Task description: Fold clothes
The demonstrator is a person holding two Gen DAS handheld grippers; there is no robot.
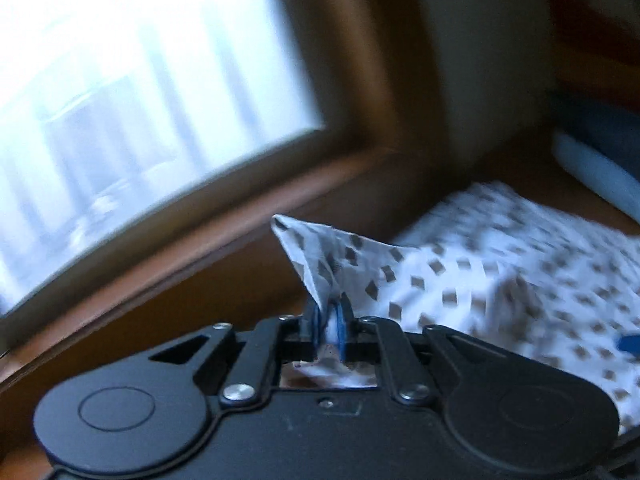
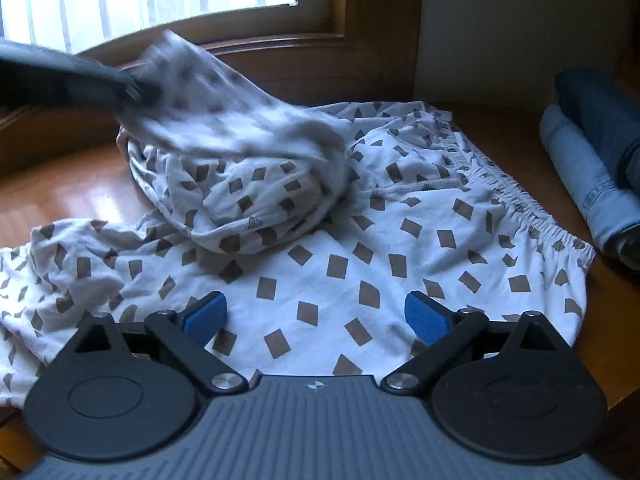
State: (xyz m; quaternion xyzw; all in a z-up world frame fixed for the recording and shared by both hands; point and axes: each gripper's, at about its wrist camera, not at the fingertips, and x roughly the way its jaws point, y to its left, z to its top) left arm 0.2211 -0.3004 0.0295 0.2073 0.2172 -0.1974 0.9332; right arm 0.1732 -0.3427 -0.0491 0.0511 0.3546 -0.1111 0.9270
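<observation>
Jaws of the left gripper (image 1: 329,320) pinch the soft, floppy white brown-patterned cotton shorts (image 2: 360,264); right gripper (image 2: 316,320) jaws spread, so grab the waistband at 2 o'clock.

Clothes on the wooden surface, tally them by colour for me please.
White with brown squares: 1, the patterned garment, a corner pinched in the left hand-held gripper.
Light blue denim: 1, a folded piece.
Dark blue denim: 1, a folded piece.
Total: 3
</observation>
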